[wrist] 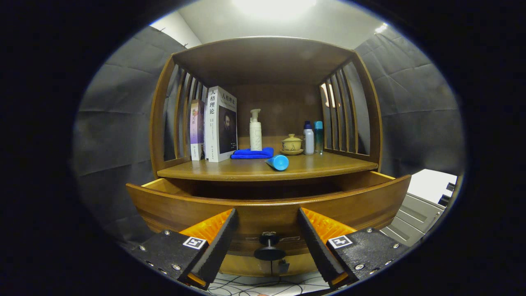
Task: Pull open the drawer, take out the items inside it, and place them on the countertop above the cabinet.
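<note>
We see the wooden drawer pulled out from under the countertop, its curved front just ahead of the fingers. Its dark round knob sits on that front, in the gap between the two fingers and apart from both. The drawer's interior is in shadow, so we cannot tell its contents.

On the countertop a blue tube lies on its side near the front edge. Behind it a folded blue cloth carries a white pump bottle; two books stand upright to one side, a lidded ceramic cup and two slim bottles to the other. Slatted side walls enclose the shelf; grey cloth lines the booth.

The gripper is level, facing the drawer front, its fingers spread wide and grasping nothing.
</note>
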Demonstrator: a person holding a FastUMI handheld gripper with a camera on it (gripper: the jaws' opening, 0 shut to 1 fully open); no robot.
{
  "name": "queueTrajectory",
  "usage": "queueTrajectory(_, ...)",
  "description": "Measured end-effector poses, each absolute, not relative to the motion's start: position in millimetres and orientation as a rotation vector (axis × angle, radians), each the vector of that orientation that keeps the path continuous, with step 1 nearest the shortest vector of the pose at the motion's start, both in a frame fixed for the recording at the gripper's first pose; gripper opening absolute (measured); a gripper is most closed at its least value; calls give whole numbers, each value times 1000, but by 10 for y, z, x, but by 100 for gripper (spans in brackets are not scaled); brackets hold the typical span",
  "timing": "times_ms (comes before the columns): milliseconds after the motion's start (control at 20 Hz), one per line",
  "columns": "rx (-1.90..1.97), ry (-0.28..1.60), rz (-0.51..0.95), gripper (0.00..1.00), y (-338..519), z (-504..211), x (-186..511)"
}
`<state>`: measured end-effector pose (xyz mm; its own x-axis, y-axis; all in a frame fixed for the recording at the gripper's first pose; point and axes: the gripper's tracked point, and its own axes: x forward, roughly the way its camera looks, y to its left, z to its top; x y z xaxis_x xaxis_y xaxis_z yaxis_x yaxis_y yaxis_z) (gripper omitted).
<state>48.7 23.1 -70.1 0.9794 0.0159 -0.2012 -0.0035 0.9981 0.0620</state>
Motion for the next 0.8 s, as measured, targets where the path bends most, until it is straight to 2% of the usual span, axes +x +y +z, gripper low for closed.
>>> queueTrajectory(800,54,198,38,93,191,-823,1163)
